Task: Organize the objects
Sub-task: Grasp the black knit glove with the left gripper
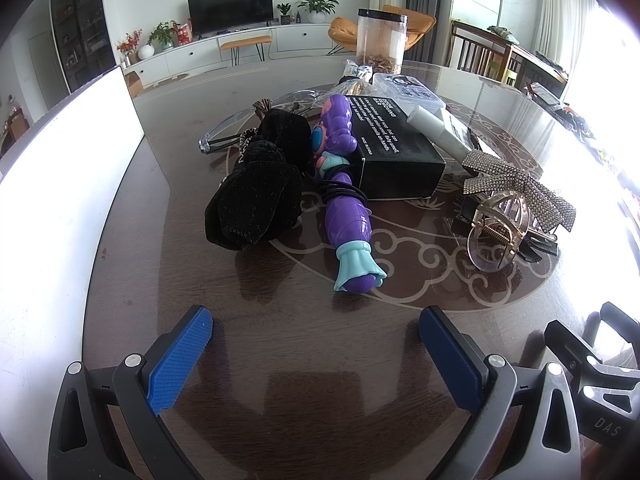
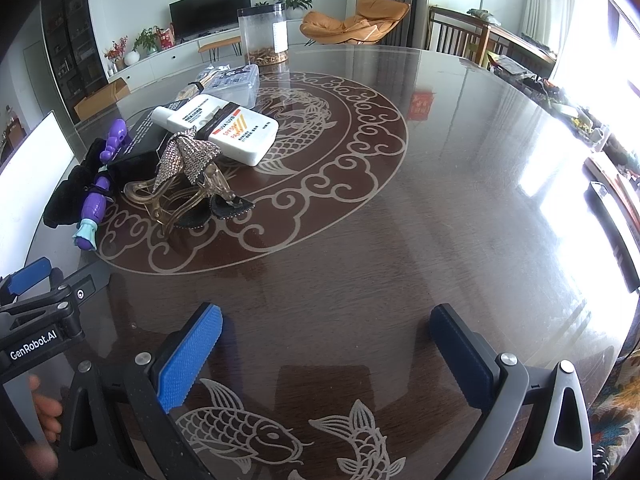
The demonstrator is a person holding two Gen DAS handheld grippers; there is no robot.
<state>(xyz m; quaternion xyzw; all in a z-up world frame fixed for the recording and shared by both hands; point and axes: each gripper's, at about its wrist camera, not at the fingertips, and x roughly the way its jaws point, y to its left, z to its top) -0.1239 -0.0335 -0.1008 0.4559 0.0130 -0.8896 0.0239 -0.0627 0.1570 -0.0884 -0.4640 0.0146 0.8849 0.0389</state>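
A pile of objects lies on the dark round table (image 1: pixel 320 360). It holds a purple toy (image 1: pixel 346 204), a black velvet pouch (image 1: pixel 256 188), a black box (image 1: pixel 396 152), a white sunscreen bottle (image 2: pixel 224 128), a rhinestone bow (image 1: pixel 516 188) and a clear hair claw (image 1: pixel 500 232). My left gripper (image 1: pixel 316 348) is open and empty, just in front of the purple toy. My right gripper (image 2: pixel 326 344) is open and empty over bare table, to the right of the pile (image 2: pixel 160 168).
A white box wall (image 1: pixel 60 184) stands at the left. A clear jar (image 1: pixel 380 40) and a clear plastic case (image 2: pixel 236 80) sit behind the pile. Clear glasses (image 1: pixel 248 124) lie by the pouch. The right gripper's body shows in the left wrist view (image 1: pixel 592 360).
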